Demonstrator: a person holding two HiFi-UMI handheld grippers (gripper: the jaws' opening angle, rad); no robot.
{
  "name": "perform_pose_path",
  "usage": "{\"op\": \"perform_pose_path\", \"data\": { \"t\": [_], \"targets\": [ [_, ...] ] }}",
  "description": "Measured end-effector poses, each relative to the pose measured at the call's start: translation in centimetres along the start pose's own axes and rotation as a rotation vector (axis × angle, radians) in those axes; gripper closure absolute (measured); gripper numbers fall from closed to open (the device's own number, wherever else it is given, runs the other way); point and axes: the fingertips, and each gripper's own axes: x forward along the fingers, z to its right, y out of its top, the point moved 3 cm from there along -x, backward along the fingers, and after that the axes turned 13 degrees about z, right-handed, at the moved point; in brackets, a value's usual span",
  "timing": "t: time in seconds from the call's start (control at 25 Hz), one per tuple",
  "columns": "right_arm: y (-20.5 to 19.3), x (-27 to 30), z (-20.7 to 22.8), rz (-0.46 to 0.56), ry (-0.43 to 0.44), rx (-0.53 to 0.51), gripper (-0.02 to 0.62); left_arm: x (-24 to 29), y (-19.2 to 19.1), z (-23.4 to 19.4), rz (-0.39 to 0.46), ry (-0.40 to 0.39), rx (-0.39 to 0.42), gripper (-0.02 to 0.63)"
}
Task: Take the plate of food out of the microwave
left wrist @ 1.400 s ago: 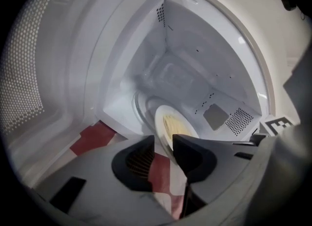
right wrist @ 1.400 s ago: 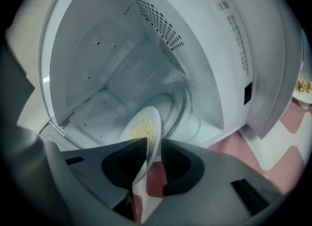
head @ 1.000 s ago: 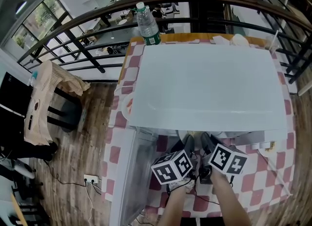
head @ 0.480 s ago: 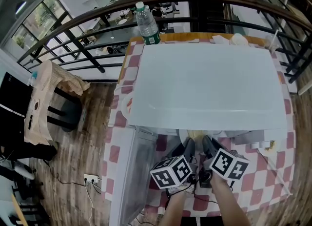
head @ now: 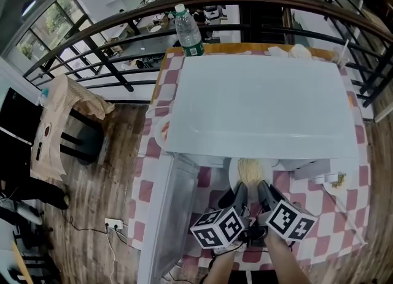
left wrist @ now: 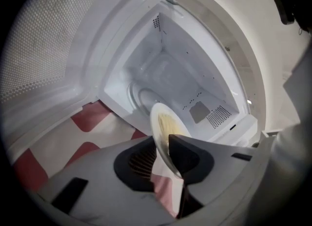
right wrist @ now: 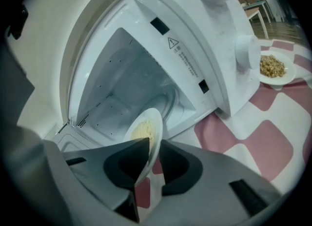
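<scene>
The plate of noodles (head: 250, 169) is at the microwave (head: 258, 105) mouth, on its 6 o'clock side over the checked surface (head: 319, 221), so withdrawal looks well along. The left gripper (left wrist: 165, 147) and right gripper (right wrist: 153, 147) have just been closing their jaws, and each pinches the plate's near rim. The plate is round, with no long axis, and faces up; next probably comes a level pull toward 6 o'clock, then setting down.

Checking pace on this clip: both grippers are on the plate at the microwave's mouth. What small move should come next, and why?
Probably draw the plate level toward the person, clear of the microwave. The left gripper and right gripper, whose jaws have just been closing, each pinch its rim; it hangs at the open mouth above the tablecloth.
</scene>
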Motion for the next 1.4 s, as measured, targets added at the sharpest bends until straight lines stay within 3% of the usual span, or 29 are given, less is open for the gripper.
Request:
{"op": "perform_pose_path", "data": {
  "t": [0.72, 1.4],
  "targets": [
    [1.9, -6.3, -1.9, 0.046, 0.022, -0.020, 0.514, -5.3, 0.8, 4.4, 0.042, -0.041, 0.018, 0.519],
    [2.1, -7.3, -3.6, 0.036, 0.060, -0.022, 0.514, -6.8, 1.8, 5.1, 0.075, -0.038, 0.016, 0.520]
  ]
}}
